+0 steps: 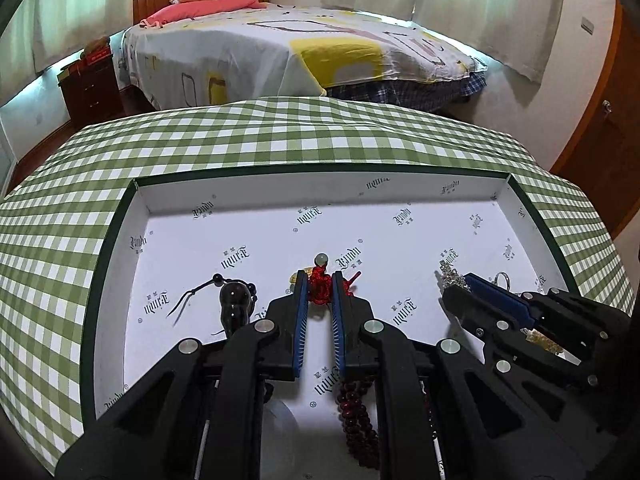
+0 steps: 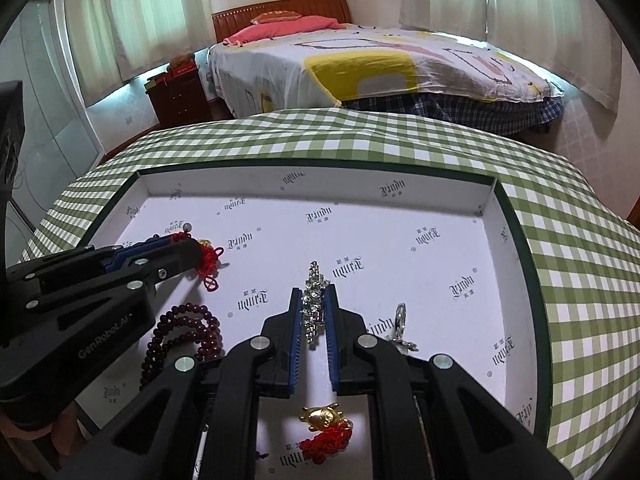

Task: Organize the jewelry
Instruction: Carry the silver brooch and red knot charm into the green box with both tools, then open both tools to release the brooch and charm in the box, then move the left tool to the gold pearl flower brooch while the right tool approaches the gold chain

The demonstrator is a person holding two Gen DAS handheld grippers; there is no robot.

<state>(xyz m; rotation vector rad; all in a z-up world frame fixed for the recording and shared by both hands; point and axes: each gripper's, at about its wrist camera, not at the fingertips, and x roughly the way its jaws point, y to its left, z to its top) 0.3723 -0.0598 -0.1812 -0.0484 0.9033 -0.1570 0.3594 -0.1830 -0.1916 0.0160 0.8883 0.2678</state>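
A shallow white box (image 1: 132,240) (image 2: 516,216) with green rims holds the jewelry. My left gripper (image 1: 320,282) (image 2: 200,246) is shut on a red knotted charm (image 1: 319,286) (image 2: 210,260) topped by a pale bead, low over the box floor. My right gripper (image 2: 314,300) (image 1: 460,284) is shut on a sparkly silver rhinestone piece (image 2: 314,304) (image 1: 450,274). A dark red bead bracelet (image 2: 188,332) (image 1: 356,412) lies beneath the left gripper. A dark gourd pendant (image 1: 234,306) on a black cord lies at left. A gold charm with red knot (image 2: 324,426) lies under the right gripper. A silver ring (image 2: 400,320) (image 1: 502,280) lies to its right.
The box rests on a table with a green-and-white checked cloth (image 1: 280,136) (image 2: 580,280). Beyond it stand a bed (image 1: 300,52) and a dark wooden nightstand (image 1: 92,84). A wooden door (image 1: 608,140) is at far right.
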